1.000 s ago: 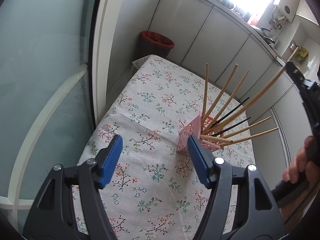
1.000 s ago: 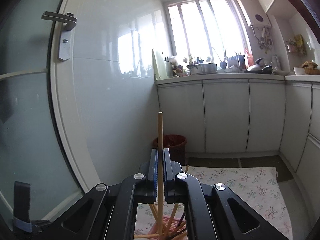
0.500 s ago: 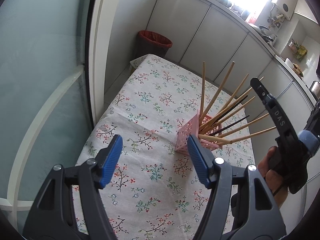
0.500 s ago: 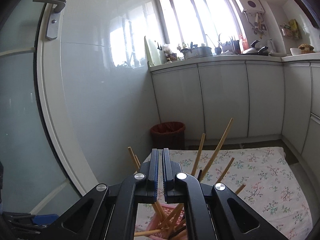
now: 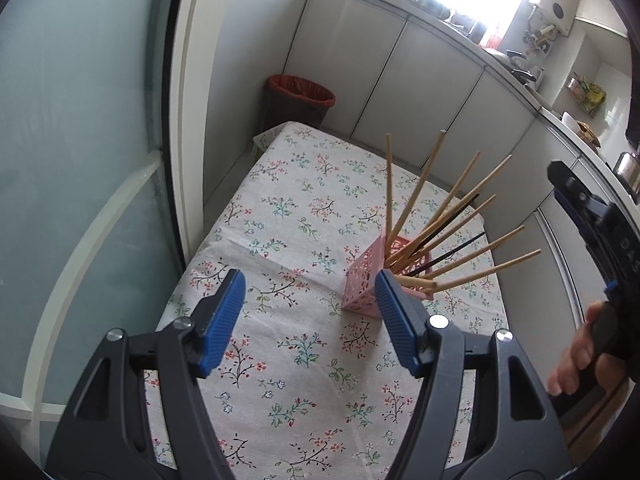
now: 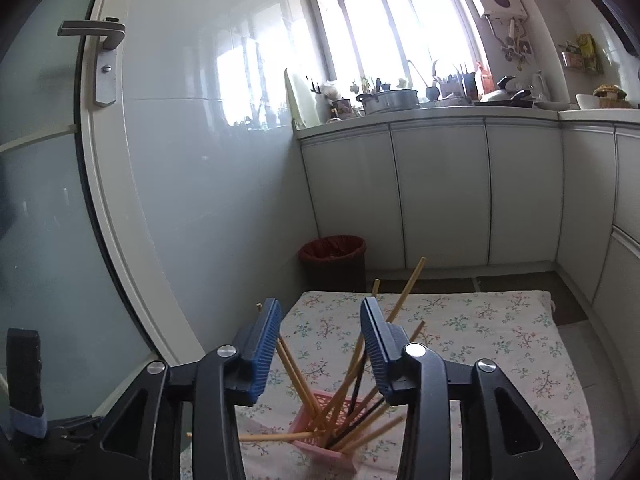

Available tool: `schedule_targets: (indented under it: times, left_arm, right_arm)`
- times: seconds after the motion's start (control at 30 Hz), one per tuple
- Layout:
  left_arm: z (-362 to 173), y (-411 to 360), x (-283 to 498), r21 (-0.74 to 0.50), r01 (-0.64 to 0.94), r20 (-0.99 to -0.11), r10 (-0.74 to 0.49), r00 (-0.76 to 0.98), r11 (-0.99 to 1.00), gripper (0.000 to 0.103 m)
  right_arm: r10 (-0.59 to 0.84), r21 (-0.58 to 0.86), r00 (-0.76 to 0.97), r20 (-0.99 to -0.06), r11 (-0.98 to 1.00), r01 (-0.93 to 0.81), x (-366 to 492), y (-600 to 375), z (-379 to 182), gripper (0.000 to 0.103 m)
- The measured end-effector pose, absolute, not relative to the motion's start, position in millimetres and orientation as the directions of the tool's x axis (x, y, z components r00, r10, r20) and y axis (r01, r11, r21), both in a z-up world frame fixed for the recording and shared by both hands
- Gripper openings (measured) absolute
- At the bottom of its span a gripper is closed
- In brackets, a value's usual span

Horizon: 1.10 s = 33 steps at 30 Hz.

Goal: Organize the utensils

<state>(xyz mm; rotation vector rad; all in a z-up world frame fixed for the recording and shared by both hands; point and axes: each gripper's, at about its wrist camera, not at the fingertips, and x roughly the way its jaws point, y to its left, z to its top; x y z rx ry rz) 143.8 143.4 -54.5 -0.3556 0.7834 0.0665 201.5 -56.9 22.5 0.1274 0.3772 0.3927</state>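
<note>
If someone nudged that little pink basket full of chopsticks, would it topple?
Probably fairly easily. The pink basket looks small, perforated and light, while the chopsticks stand far taller and lean mostly to one side. It might also slide on the tablecloth.

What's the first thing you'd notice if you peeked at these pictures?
The pink basket on the flowery tablecloth, with chopsticks fanning out of it like spikes. Next, the blue-padded right gripper above it, jaws just opened and holding nothing. The left gripper waits open beside the basket, and a red-lined bin sits by the table's far end.
</note>
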Motion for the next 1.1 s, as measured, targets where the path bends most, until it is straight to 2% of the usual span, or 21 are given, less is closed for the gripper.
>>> schedule_targets:
  times: [0.03,0.13,0.2,0.43,0.53,0.57,0.6,0.73,1.1]
  left_arm:
    - [-51,140,140,-0.275,-0.184,-0.696,-0.064,0.715,0.944,0.068]
    - [-40,127,128,-0.239,-0.159,-0.681,-0.049,0.731,0.958,0.071]
    - [-31,119,119,-0.217,-0.142,-0.666,-0.04,0.745,0.966,0.078]
    - [-3,87,83,-0.176,-0.114,-0.628,-0.023,0.778,0.978,0.084]
    - [5,74,67,-0.135,-0.114,-0.616,0.006,0.788,0.984,0.097]
    - [8,70,60,-0.113,-0.127,-0.612,0.032,0.79,0.985,0.102]
    - [9,67,56,-0.096,-0.136,-0.608,0.05,0.792,0.986,0.102]
    - [9,60,44,-0.035,-0.165,-0.626,0.107,0.773,0.986,0.102]
    - [12,27,15,-0.014,-0.077,-0.59,0.054,0.806,0.997,0.102]
  right_arm:
    - [0.383,0.186,0.857,-0.345,0.923,-0.338,195,-62,27,0.049]
    - [0.344,0.174,0.859,-0.381,0.938,-0.298,174,-75,38,0.065]
    - [0.311,0.15,0.86,-0.405,0.95,-0.273,153,-82,44,0.071]
    - [0.213,0.107,0.858,-0.466,0.977,-0.184,87,-104,58,0.089]
    - [0.151,0.085,0.865,-0.478,0.988,-0.125,61,-115,63,0.093]
    - [0.13,0.08,0.869,-0.478,0.991,-0.105,52,-120,65,0.099]
    - [0.108,0.076,0.872,-0.477,0.994,-0.082,43,-124,66,0.103]
    - [0.017,0.052,0.862,-0.507,0.999,0.011,21,-140,68,0.103]
    - [-0.077,-0.022,0.839,-0.538,0.997,0.077,-11,-159,54,0.103]
